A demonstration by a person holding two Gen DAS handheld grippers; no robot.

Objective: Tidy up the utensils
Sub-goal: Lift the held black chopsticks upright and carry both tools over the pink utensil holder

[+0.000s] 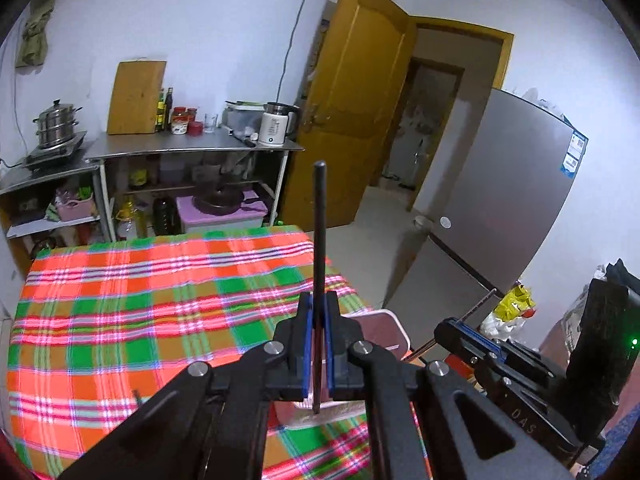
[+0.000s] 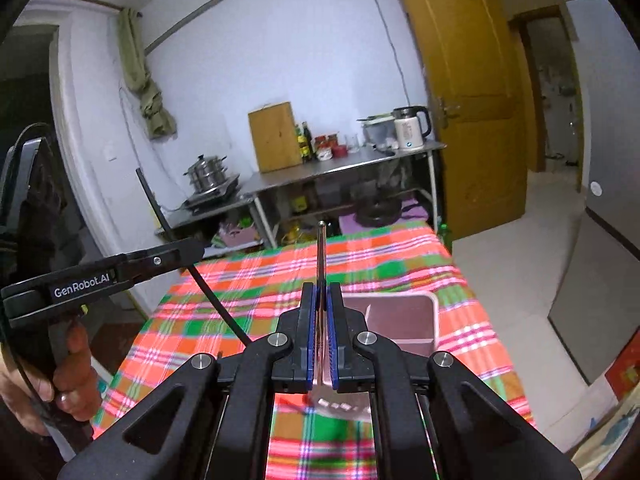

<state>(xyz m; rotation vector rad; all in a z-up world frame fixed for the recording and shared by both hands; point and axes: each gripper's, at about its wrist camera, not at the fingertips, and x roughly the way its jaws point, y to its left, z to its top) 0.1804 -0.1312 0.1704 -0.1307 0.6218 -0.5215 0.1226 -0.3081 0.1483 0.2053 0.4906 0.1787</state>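
Clamping a black chopstick in the left gripper and a slotted metal spatula in the right gripper, the person has both above the pink bin, neither stowed yet.

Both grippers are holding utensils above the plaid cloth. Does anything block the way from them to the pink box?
Nothing visible does. The left gripper clamps a black utensil, the right gripper a metal utensil. The pink box sits open on the plaid cloth just ahead of them, as far as its interior shows.
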